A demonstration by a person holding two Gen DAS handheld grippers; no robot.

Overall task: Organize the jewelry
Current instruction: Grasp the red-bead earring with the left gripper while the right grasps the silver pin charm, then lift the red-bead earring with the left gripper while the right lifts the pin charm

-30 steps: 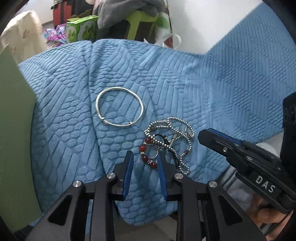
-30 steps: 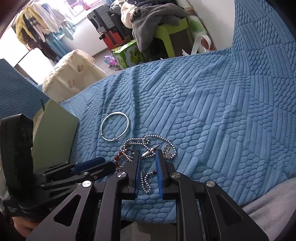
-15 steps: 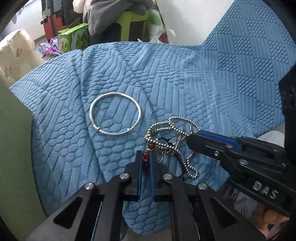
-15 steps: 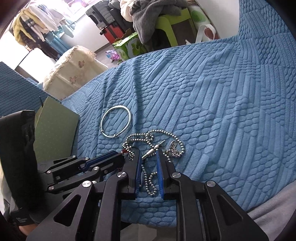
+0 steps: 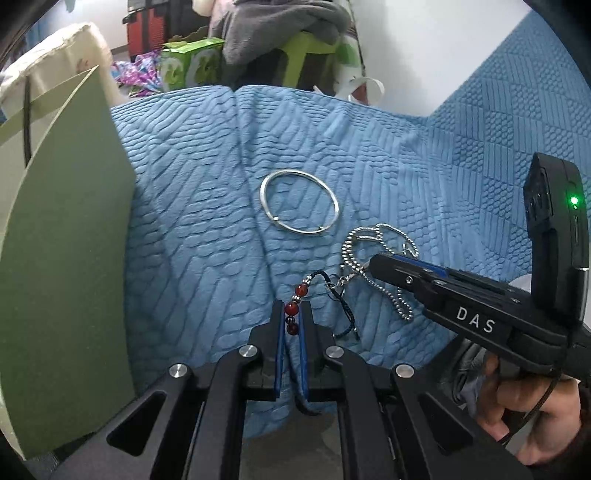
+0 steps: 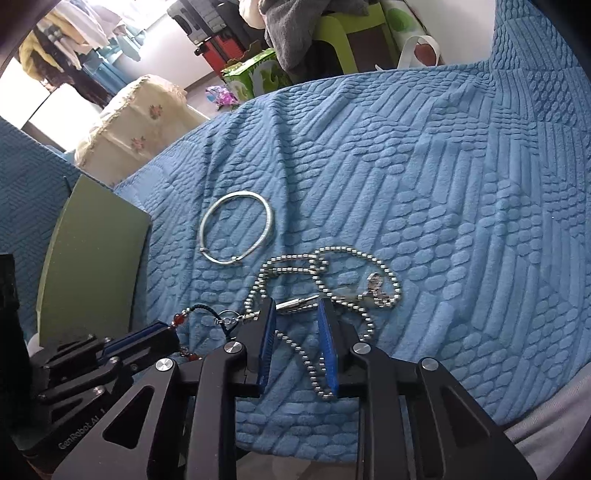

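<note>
My left gripper point(image 5: 291, 314) is shut on a red bead bracelet point(image 5: 291, 308) with a dark cord, pulled left from the tangle; it also shows in the right wrist view point(image 6: 181, 317). A silver ball chain necklace point(image 6: 321, 266) lies on the blue blanket point(image 6: 443, 184), its clasp hooked to the cord. My right gripper point(image 6: 295, 317) is open, its jaws astride the chain and a silver pendant point(image 6: 295, 303). A silver bangle point(image 5: 299, 206) lies flat beyond, also in the right wrist view point(image 6: 236, 230).
A green board point(image 5: 62, 277) stands at the left edge of the blanket. Beyond the bed are a green stool with grey clothes point(image 5: 280, 29), a green box point(image 5: 192, 62) and a cream covered piece point(image 6: 136, 118).
My left gripper closed on the red beads and drew them left, away from the chain. My right gripper opened wider over the chain.
</note>
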